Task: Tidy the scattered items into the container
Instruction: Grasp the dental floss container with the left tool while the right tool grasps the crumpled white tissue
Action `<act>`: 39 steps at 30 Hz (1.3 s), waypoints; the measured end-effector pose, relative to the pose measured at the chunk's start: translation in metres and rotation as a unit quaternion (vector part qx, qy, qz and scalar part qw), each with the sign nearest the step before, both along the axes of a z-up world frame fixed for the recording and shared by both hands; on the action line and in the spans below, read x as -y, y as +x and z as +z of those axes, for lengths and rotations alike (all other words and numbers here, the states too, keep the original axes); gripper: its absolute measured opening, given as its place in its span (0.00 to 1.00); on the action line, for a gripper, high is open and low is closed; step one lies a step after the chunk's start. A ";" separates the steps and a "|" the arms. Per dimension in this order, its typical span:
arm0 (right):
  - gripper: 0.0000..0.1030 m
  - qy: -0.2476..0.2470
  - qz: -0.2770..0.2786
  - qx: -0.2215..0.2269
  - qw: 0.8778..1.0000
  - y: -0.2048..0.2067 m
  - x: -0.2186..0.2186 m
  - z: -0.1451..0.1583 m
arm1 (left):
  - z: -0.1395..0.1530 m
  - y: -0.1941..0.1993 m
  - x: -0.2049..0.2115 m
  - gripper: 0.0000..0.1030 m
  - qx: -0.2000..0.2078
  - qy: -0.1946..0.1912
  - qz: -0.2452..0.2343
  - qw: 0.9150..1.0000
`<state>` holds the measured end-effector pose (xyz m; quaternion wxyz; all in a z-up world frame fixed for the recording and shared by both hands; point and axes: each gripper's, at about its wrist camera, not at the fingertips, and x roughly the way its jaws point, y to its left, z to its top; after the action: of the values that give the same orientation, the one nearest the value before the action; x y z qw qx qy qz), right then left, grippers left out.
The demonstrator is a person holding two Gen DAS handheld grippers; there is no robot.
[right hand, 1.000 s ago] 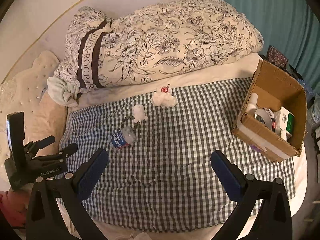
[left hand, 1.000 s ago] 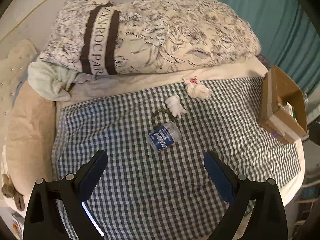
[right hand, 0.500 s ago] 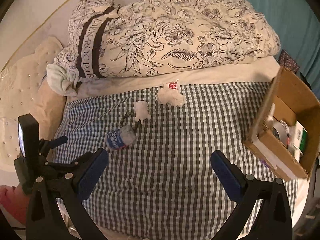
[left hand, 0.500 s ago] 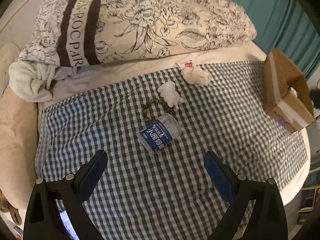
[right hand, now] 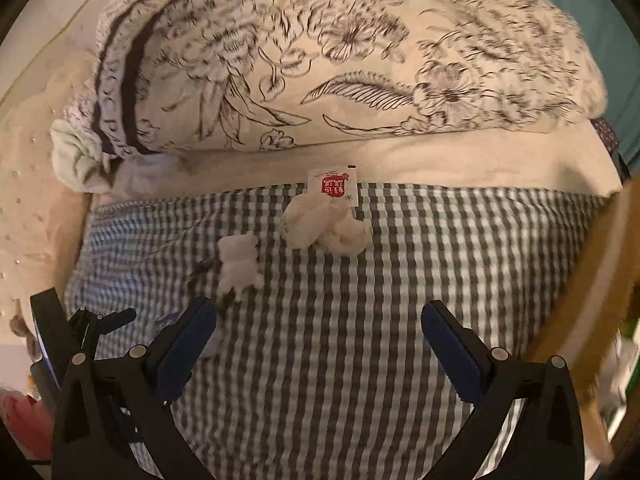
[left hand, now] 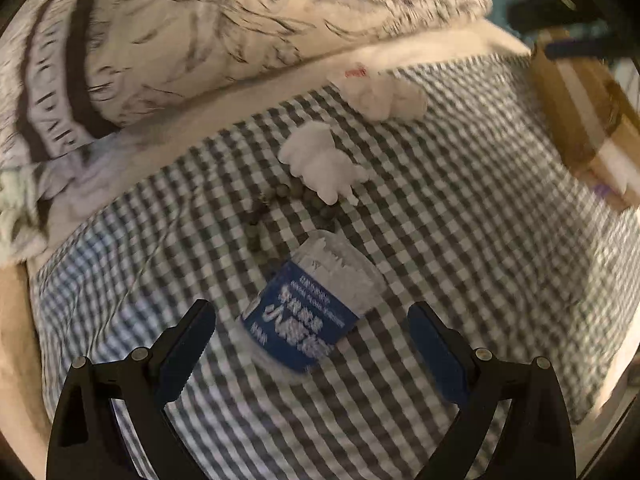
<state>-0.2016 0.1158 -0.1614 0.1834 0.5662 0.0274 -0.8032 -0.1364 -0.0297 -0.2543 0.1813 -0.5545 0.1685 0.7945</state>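
From my left-hand camera I see my left gripper [left hand: 310, 334] spread wide and holding nothing, poised over a small clear bottle with a blue label [left hand: 310, 316] that lies on its side on the checked blanket [left hand: 460, 240], between the two blue pads but touching neither. The bottle's long axis runs diagonally, its clear end pointing up and right toward a loop of dark beads [left hand: 276, 208] and a small white toy [left hand: 320, 160]; I cannot tell which end carries the cap. To grip well, I judge I should turn my wrist so the pads meet the label squarely across the barrel, then lower and close gently. Farther right sits the cardboard box [left hand: 576, 120], the container. My right gripper [right hand: 318, 344] is also spread and empty, above bare blanket.
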 end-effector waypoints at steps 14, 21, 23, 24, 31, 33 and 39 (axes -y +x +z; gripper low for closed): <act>1.00 0.017 0.022 0.031 0.999 -0.063 0.041 -0.081 | -0.057 -0.027 0.010 0.77 0.057 0.053 0.015 0.997; 0.95 0.050 0.021 0.048 0.997 -0.082 0.048 -0.115 | -0.052 -0.051 0.041 0.71 0.064 0.068 0.138 0.986; 0.83 0.057 0.017 0.058 0.997 -0.083 0.047 -0.122 | -0.050 -0.054 0.045 0.71 0.060 0.059 0.151 0.985; 0.66 0.065 0.018 0.067 0.995 -0.083 0.047 -0.127 | -0.050 -0.055 0.046 0.71 0.059 0.055 0.153 0.985; 0.25 0.069 0.036 0.083 0.993 -0.072 0.040 -0.131 | -0.047 -0.058 0.053 0.70 0.063 0.051 0.183 0.980; 0.22 0.064 0.033 0.087 0.994 -0.067 0.034 -0.128 | -0.043 -0.057 0.057 0.70 0.064 0.053 0.191 0.978; 0.21 0.049 0.018 0.093 0.994 -0.038 0.010 -0.108 | -0.016 -0.048 0.085 0.69 0.059 0.067 0.213 0.973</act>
<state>-0.2394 0.1056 -0.2698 0.1714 0.6463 0.0593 -0.7412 -0.1843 -0.1146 -0.2699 0.0543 -0.6103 -0.0181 0.7901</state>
